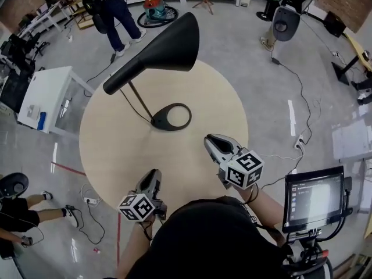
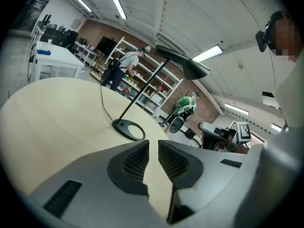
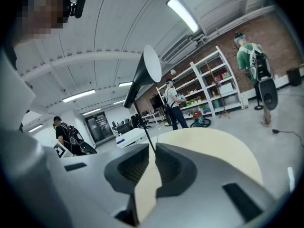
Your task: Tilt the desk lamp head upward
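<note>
Black desk lamp [image 1: 163,48] upright on pale round table [image 1: 116,150].

Bare desk [image 1: 107,150] is lying open between the left tongs [image 1: 153,175], the right tongs [image 1: 210,139] and the lamp base [image 1: 172,117]. Beyond the base, the slanted stem [image 1: 139,100] and a thin cord [image 1: 130,106] are crossing the way, and the wide lamp head [image 1: 160,48] is overhanging the desk's far edge.
</note>
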`<move>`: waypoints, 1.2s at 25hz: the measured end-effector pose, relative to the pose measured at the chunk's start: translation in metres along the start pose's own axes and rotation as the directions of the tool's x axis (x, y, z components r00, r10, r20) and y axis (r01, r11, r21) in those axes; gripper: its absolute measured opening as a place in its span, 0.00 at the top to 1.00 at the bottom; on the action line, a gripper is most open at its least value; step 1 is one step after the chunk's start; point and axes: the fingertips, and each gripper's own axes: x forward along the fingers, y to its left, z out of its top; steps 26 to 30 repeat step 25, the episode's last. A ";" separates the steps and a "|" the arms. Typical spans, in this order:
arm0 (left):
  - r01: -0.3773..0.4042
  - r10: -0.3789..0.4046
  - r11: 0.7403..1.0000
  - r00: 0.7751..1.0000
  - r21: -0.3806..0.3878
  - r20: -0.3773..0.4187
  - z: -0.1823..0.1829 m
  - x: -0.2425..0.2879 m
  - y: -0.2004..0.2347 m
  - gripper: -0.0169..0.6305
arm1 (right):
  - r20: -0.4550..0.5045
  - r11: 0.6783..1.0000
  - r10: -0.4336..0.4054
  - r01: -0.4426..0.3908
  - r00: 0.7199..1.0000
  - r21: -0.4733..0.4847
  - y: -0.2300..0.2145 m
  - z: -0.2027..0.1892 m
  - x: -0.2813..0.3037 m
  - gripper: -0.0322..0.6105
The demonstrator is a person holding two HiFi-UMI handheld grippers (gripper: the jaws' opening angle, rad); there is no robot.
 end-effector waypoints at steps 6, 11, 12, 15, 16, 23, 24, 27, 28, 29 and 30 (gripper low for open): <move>-0.003 0.003 1.000 1.000 -0.006 -0.018 -0.010 0.010 -0.020 0.88 | -0.051 0.999 0.029 -0.028 0.998 0.032 0.004 -0.024 -0.010 0.88; -0.022 0.021 0.999 1.000 -0.047 -0.023 -0.020 0.003 -0.015 0.88 | -0.070 0.999 0.031 -0.028 0.997 0.039 0.007 -0.033 -0.011 0.88; -0.025 0.023 0.998 0.999 -0.063 -0.023 -0.022 0.002 -0.013 0.88 | -0.071 0.999 0.030 -0.027 0.997 0.039 0.007 -0.033 -0.011 0.88; -0.028 0.027 0.996 0.999 -0.087 -0.017 -0.026 0.000 -0.010 0.88 | -0.070 0.999 0.027 -0.024 0.997 0.039 0.007 -0.034 -0.010 0.88; -0.027 0.026 0.996 1.000 -0.089 -0.016 -0.027 -0.001 -0.008 0.88 | -0.070 0.999 0.026 -0.023 0.997 0.037 0.008 -0.035 -0.009 0.88; -0.024 0.023 0.993 1.000 -0.115 -0.016 -0.028 -0.008 -0.001 0.88 | -0.087 0.999 0.028 -0.024 0.996 0.045 0.019 -0.041 -0.003 0.88; -0.026 0.024 0.992 1.000 -0.121 -0.016 -0.029 -0.008 -0.001 0.88 | -0.092 0.999 0.031 -0.027 0.995 0.047 0.019 -0.042 -0.002 0.88; -0.027 0.025 0.991 1.000 -0.128 -0.016 -0.029 -0.008 -0.001 0.88 | -0.096 0.998 0.035 -0.030 0.995 0.050 0.019 -0.043 -0.001 0.88; -0.027 0.025 0.991 1.000 -0.128 -0.016 -0.029 -0.008 -0.001 0.88 | -0.096 0.998 0.035 -0.030 0.995 0.050 0.019 -0.043 -0.001 0.88; -0.027 0.025 0.991 1.000 -0.128 -0.016 -0.029 -0.008 -0.001 0.88 | -0.096 0.998 0.035 -0.030 0.995 0.050 0.019 -0.043 -0.001 0.88; -0.027 0.025 0.991 1.000 -0.128 -0.016 -0.029 -0.008 -0.001 0.88 | -0.096 0.998 0.035 -0.030 0.995 0.050 0.019 -0.043 -0.001 0.88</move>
